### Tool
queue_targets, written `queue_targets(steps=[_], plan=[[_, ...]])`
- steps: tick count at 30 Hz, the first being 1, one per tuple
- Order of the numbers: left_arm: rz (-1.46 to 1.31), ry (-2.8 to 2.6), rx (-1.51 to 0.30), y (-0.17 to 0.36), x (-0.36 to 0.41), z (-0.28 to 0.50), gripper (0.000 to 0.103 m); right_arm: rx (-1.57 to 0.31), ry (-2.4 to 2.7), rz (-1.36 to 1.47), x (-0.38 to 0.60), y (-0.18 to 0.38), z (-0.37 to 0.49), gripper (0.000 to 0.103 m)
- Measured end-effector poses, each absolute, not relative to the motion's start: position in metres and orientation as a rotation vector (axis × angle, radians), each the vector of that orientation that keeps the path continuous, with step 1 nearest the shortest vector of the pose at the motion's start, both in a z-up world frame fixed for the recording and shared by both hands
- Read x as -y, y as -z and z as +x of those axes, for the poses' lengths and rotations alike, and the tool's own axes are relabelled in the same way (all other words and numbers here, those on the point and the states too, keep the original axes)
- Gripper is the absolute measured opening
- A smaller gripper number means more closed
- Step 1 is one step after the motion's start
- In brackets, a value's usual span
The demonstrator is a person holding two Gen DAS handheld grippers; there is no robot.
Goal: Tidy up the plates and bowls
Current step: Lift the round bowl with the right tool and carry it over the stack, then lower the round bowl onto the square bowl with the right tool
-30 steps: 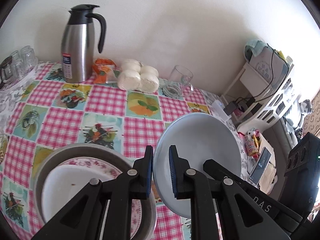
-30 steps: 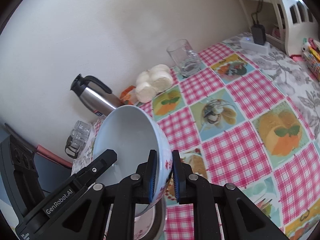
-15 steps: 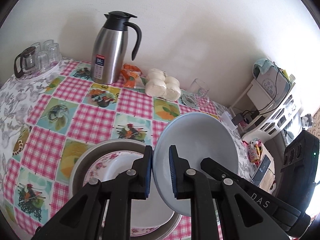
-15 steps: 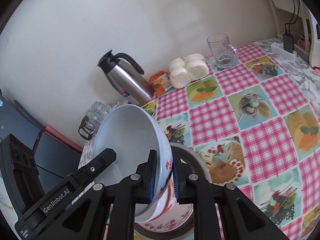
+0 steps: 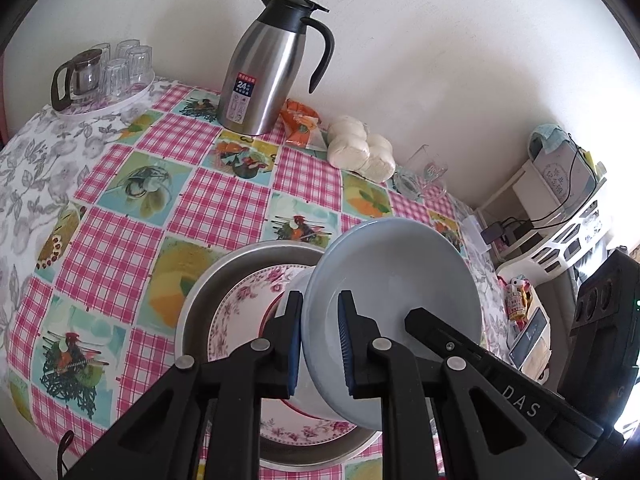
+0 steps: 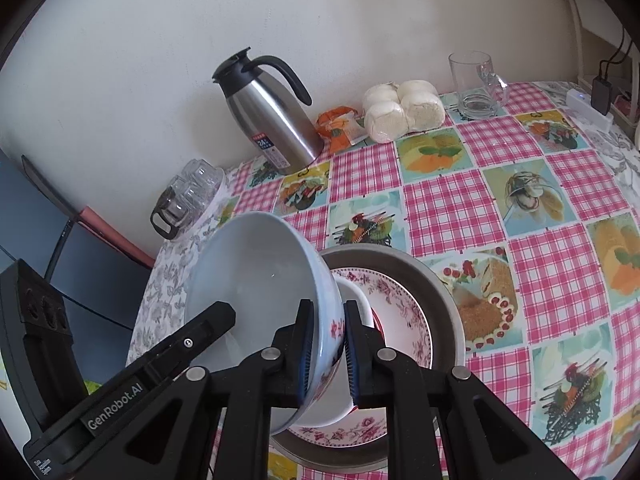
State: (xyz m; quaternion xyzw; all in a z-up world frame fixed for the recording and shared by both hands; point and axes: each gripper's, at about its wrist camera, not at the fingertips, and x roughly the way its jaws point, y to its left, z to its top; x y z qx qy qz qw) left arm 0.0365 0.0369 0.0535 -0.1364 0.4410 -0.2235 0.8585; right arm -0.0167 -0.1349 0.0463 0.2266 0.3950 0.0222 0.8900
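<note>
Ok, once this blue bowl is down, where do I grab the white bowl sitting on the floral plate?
Likely its rim, from above: one of the jaws inside, one outside. The white bowl sits upright on the floral plate inside the metal pan, whose raised wall blocks a level approach. The blue bowl hides much of it.

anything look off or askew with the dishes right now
Only the blue bowl: it is tipped steeply on edge, held at opposite rim points by the left gripper and right gripper, above the metal basin. No spill or crack shows.
</note>
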Motion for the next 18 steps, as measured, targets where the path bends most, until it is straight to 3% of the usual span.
queue_targets(steps=[18], plan=[[-0.33, 0.448, -0.987, -0.038, -0.044, 0.047, 0.016, -0.922, 0.003, 0.349, 0.115, -0.031, -0.003, 0.02]])
